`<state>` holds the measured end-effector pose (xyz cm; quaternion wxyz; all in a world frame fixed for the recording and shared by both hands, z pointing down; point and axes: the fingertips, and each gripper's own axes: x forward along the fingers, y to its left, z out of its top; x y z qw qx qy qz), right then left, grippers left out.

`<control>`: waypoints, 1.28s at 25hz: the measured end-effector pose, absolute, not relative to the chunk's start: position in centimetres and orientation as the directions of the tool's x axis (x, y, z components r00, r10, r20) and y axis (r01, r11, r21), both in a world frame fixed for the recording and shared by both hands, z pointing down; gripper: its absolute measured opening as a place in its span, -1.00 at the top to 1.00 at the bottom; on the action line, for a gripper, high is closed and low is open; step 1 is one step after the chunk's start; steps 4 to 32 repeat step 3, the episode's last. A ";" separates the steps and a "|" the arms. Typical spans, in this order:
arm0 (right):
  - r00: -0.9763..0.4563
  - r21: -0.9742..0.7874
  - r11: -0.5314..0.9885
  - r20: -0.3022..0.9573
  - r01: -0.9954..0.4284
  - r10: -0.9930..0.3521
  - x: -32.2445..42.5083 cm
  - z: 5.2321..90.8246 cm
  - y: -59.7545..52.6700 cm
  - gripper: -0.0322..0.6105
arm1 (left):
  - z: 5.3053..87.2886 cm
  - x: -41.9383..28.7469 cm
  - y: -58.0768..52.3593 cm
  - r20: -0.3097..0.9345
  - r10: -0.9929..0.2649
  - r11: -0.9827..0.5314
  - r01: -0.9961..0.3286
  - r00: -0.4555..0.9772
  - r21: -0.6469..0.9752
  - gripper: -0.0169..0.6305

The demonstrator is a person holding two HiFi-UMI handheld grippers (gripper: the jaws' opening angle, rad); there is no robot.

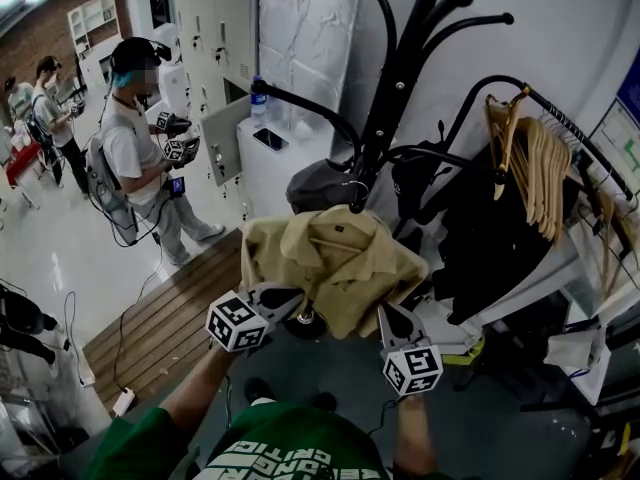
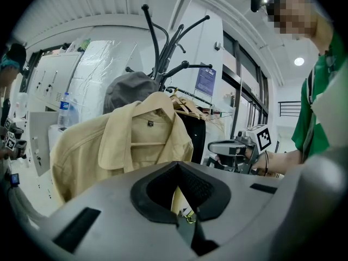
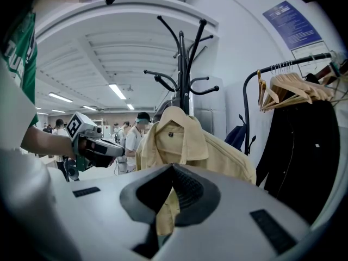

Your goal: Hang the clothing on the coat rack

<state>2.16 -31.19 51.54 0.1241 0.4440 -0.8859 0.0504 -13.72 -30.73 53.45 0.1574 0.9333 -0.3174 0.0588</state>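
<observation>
- The jacket (image 1: 335, 258) seems already hung: its collar sits up at a lower arm of the rack (image 1: 395, 88), and the cloth drops freely below.
- The left gripper (image 1: 290, 300) and the right gripper (image 1: 388, 320) are both closed on the jacket's lower front edge.
- What is left, I think, is only to release the cloth and draw both grippers back.

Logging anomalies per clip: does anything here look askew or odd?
The tan jacket is hooked on the coat rack but flares outward instead of hanging straight, because the left gripper and right gripper each pinch its fabric. Nothing looks damaged.
</observation>
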 end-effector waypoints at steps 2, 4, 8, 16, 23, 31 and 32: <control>-0.575 0.021 0.601 0.265 -0.799 -0.774 2.1 51.5 -31.1 0.88 | 53.5 -13.7 -30.6 0.211 -0.570 -0.750 -0.608 0.794 0.261 0.93; -0.575 0.022 0.601 0.266 -0.799 -0.774 2.1 51.5 -31.1 0.88 | 53.5 -13.7 -30.5 0.211 -0.568 -0.751 -0.606 0.795 0.264 0.93; -0.575 0.022 0.601 0.266 -0.799 -0.774 2.1 51.5 -31.1 0.88 | 53.5 -13.7 -30.5 0.211 -0.568 -0.751 -0.606 0.795 0.264 0.93; -0.575 0.022 0.601 0.266 -0.799 -0.774 2.1 51.5 -31.1 0.88 | 53.5 -13.7 -30.5 0.211 -0.568 -0.751 -0.606 0.795 0.264 0.93; -0.575 0.022 0.601 0.266 -0.799 -0.774 2.1 51.5 -31.1 0.88 | 53.5 -13.7 -30.5 0.211 -0.568 -0.751 -0.606 0.795 0.264 0.93; -0.575 0.022 0.601 0.266 -0.799 -0.774 2.1 51.5 -31.1 0.88 | 53.5 -13.7 -30.5 0.211 -0.568 -0.751 -0.606 0.795 0.264 0.93; -0.575 0.022 0.601 0.266 -0.799 -0.774 2.1 51.5 -31.1 0.88 | 53.5 -13.7 -30.5 0.211 -0.568 -0.751 -0.606 0.795 0.264 0.93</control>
